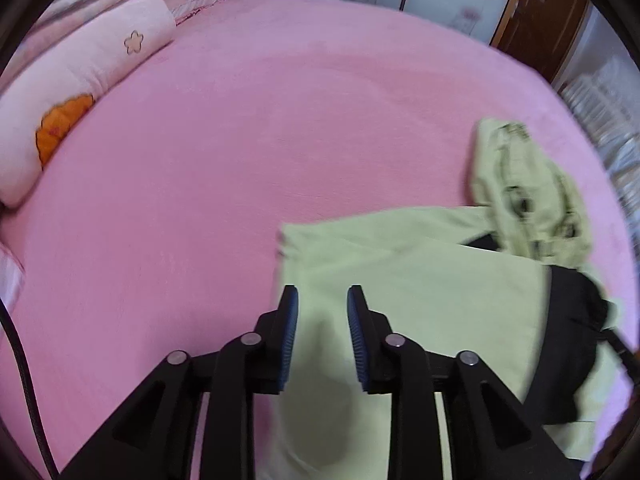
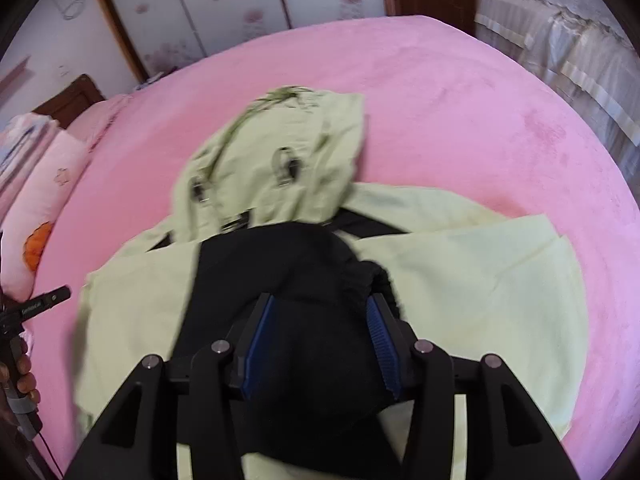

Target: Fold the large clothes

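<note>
Bare pink bed (image 1: pixel 240 140) fills upper left; jacket (image 1: pixel 420 288) lower right. Left gripper (image 1: pixel 322 320) spread over its edge. Right gripper (image 2: pixel 322 332) spread over black sleeve (image 2: pixel 288 272).

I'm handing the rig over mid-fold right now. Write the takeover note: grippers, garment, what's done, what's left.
Left gripper: open, over the pale green panel at the jacket's left edge, holding nothing.
Right gripper: open, above the black sleeve, which lies across the jacket's middle; no grip visible.
Light green jacket: lies on the pink bed, hood bunched at the far end.
Done: black sleeve appears folded inward.
Left: probably fold the sides, tuck the hood, fold up.
</note>
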Available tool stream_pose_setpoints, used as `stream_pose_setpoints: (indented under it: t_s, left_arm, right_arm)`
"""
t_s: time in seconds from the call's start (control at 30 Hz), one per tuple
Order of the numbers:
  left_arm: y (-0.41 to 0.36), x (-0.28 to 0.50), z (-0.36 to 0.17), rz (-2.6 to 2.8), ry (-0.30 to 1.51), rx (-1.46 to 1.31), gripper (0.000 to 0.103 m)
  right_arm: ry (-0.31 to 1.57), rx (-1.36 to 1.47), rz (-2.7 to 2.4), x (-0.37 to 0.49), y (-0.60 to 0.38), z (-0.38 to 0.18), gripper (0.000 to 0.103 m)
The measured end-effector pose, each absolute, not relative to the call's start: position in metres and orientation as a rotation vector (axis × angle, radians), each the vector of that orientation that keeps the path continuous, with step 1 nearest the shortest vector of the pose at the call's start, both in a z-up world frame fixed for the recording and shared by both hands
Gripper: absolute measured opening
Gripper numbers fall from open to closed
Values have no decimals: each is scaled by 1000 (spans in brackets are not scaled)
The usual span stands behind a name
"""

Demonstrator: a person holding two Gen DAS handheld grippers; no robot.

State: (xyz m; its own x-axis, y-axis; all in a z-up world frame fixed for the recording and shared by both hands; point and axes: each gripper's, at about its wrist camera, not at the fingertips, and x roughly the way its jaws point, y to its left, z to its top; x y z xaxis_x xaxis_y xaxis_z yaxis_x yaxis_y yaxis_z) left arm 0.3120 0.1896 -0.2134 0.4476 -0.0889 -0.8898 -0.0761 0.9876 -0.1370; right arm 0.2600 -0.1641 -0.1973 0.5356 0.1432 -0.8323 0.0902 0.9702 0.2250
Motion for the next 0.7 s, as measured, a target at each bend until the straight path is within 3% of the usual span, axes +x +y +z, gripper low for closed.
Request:
stream_pose_setpoints:
  t_s: [0.1, 0.3, 0.43, 0.57, 0.6, 0.63, 0.7]
  left_arm:
    - [161, 274, -216, -63, 1112, -235, 26]
    - [126, 230, -279, 5, 1189, -185, 26]
    - [132, 219, -293, 66, 1146, -47, 25]
    - [160, 228, -297, 119, 1152, -4, 26]
    - [163, 230, -298, 128, 1152, 4, 26]
    - [167, 230, -299, 120, 1153, 5, 26]
    - [174, 225, -295, 114, 1155, 23, 26]
  right_arm:
    - [1006, 249, 145, 246, -125, -198, 48]
    - [1078, 143, 235, 240, -66, -238, 43]
    - [1107, 68, 141, 235, -87, -255, 28]
    - [1106, 72, -47, 226, -151, -265, 26]
    - [1112, 102, -42, 225, -159, -267, 10]
    - [1119, 111, -40, 224, -165, -266, 0]
    - [1129, 103, -30, 223, -166, -263, 0]
